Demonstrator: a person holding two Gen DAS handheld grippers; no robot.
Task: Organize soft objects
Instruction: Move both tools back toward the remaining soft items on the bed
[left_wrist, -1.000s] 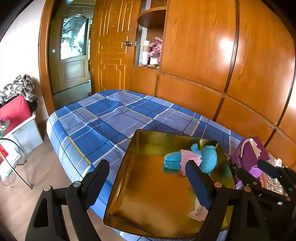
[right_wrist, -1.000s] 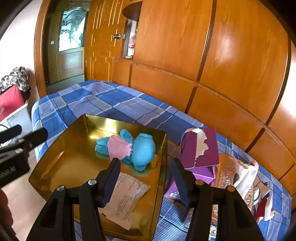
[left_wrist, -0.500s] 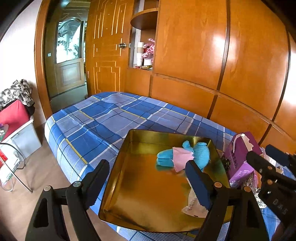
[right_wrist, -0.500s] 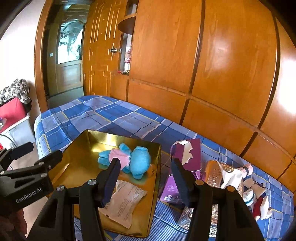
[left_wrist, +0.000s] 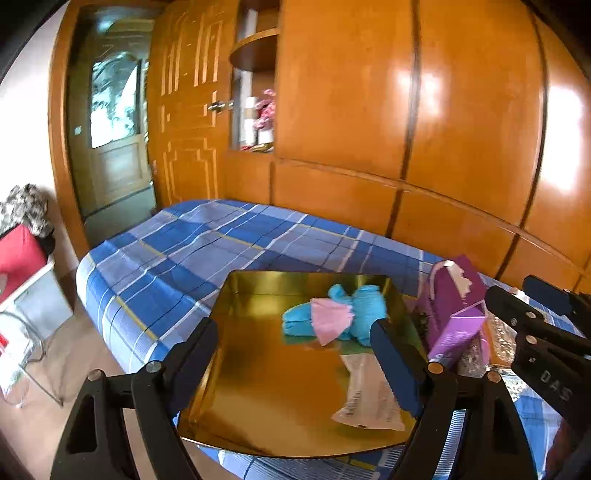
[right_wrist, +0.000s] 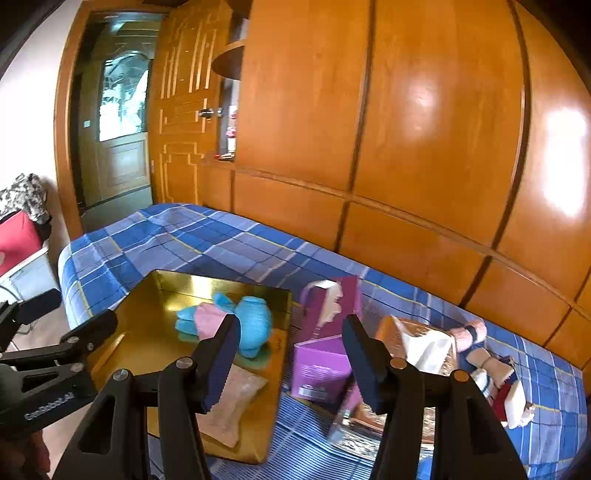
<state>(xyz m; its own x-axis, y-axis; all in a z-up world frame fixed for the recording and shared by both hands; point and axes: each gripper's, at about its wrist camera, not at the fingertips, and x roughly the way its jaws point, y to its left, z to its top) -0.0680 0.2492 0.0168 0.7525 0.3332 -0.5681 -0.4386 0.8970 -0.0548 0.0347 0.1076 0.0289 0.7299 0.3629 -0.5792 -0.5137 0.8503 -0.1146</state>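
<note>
Both grippers were held above the bed with jaws spread wide and nothing between them. The left gripper faced the gold tray; the right gripper faced the tray's right edge and a purple box. A blue plush lay at the tray's far side, a packet near it. Further soft items, apparently small dolls, lay right of the box.
</note>
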